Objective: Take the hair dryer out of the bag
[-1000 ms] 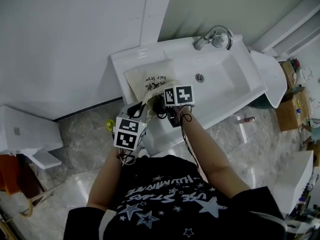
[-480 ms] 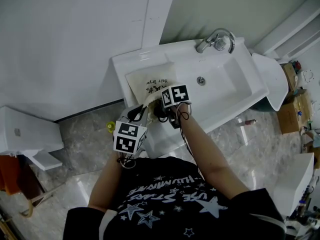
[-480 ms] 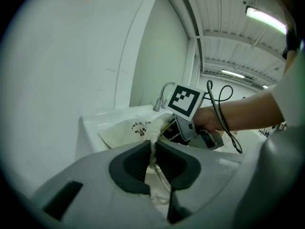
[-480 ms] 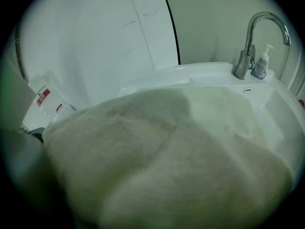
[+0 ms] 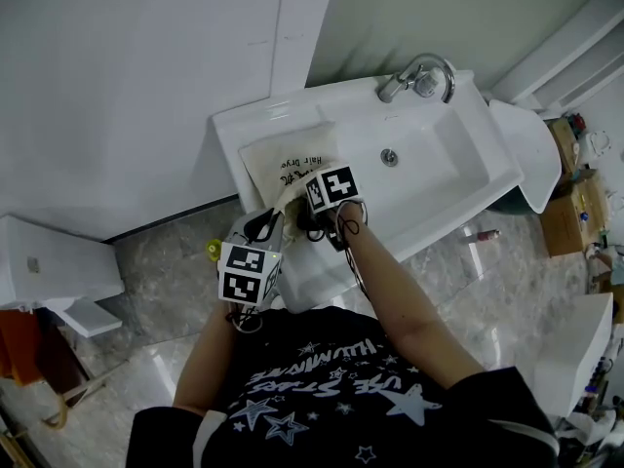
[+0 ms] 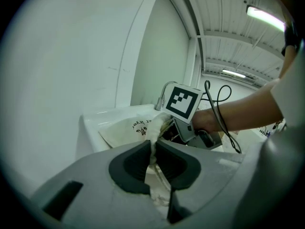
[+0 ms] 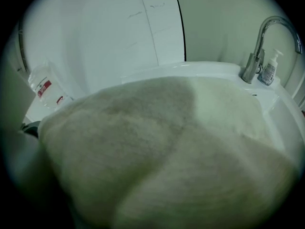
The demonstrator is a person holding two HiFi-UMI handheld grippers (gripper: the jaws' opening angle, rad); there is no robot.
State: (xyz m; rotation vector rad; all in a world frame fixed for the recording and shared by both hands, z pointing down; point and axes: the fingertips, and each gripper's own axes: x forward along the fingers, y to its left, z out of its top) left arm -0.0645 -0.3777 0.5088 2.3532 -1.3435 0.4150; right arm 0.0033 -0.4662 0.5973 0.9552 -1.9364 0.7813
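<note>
A cream cloth bag (image 5: 291, 160) with dark print lies on the sink's left ledge (image 5: 237, 122). My left gripper (image 5: 267, 226) is shut on the bag's near edge (image 6: 154, 128), and the cloth strip is pinched between its dark pads (image 6: 138, 162). My right gripper (image 5: 317, 218) points steeply down into the bag's mouth beside it, its marker cube (image 6: 183, 102) just above the opening. Its jaws are closing, but bag cloth (image 7: 181, 151) fills the right gripper view and hides them. I cannot see the hair dryer.
The white basin (image 5: 444, 169) with a chrome faucet (image 5: 419, 72) lies right of the bag, and a small pump bottle (image 7: 269, 68) stands by the faucet. A plastic bottle with a red label (image 7: 44, 87) is at the left. A white fixture (image 5: 49, 261) and cardboard boxes (image 5: 565, 213) flank the sink.
The right gripper has sunk a little deeper into the bag's mouth and rolled slightly. The left gripper has kept its hold in place.
</note>
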